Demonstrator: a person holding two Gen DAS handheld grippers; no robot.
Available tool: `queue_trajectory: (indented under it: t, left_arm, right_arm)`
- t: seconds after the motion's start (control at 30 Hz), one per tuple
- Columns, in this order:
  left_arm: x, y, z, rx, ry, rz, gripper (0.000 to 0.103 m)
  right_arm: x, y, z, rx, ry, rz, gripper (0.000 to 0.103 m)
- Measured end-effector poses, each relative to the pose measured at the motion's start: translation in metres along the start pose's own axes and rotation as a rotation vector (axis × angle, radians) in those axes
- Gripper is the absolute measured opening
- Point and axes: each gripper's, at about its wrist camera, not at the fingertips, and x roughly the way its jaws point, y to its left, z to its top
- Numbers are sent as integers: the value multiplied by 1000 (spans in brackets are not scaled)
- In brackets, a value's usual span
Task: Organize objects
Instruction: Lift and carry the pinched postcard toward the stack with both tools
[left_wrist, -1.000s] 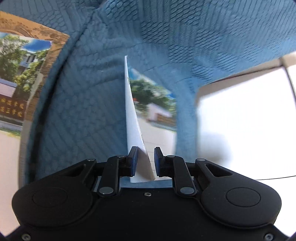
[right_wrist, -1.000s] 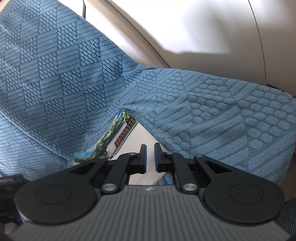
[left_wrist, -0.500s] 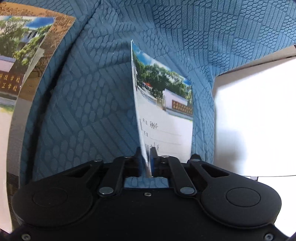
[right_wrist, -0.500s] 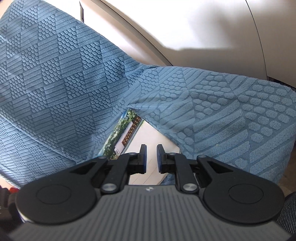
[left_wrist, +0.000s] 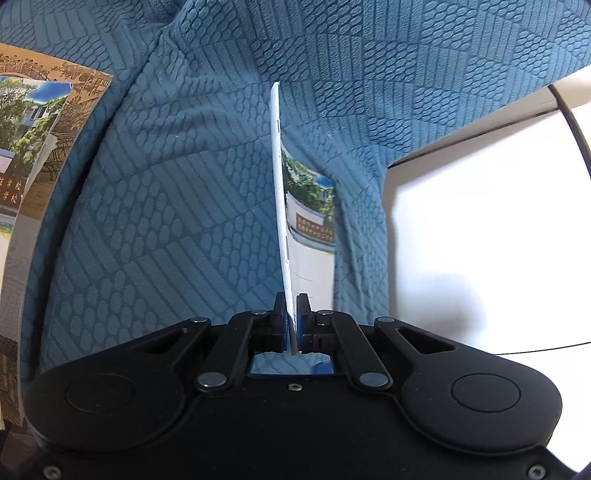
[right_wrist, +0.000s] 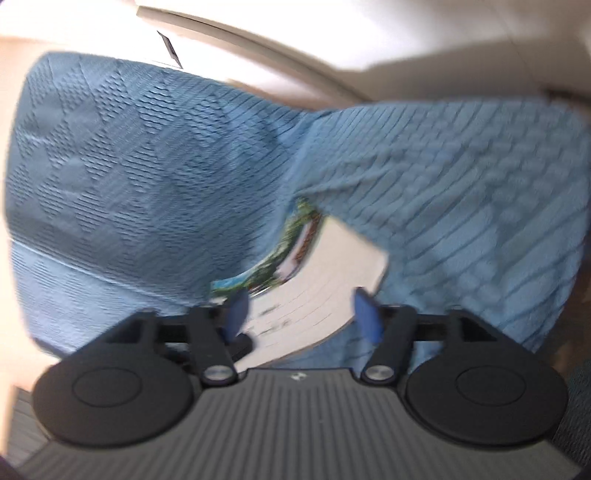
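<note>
The thin booklet (left_wrist: 282, 206) is clamped edge-on in the left gripper (left_wrist: 291, 314), above the blue textured cover (left_wrist: 177, 206). The right gripper (right_wrist: 301, 310) has just been opening; nothing is pinched. Being light and floppy, it is best gripped near the spine.

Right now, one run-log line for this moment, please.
left claw: shut on booklet, held on edge | right claw: just opened, clear of booklet | surface: blue textured cloth | stack of booklets at far left
</note>
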Motion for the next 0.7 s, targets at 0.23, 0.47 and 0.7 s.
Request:
queue_trajectory:
  t: [0.23,0.47,0.7]
  left_arm:
    - [-5,0,-3,-21,-2,-35,3]
    - [-12,7,-1,-57,16,-68,2]
    - [-15,8,0,-62,33,-80,2]
  right_arm:
    - [18,-1,-7,80,101,62,85]
    - [19,-7,-1,103,12,63,82]
    - [17,-6,4,87,-73,-13,65]
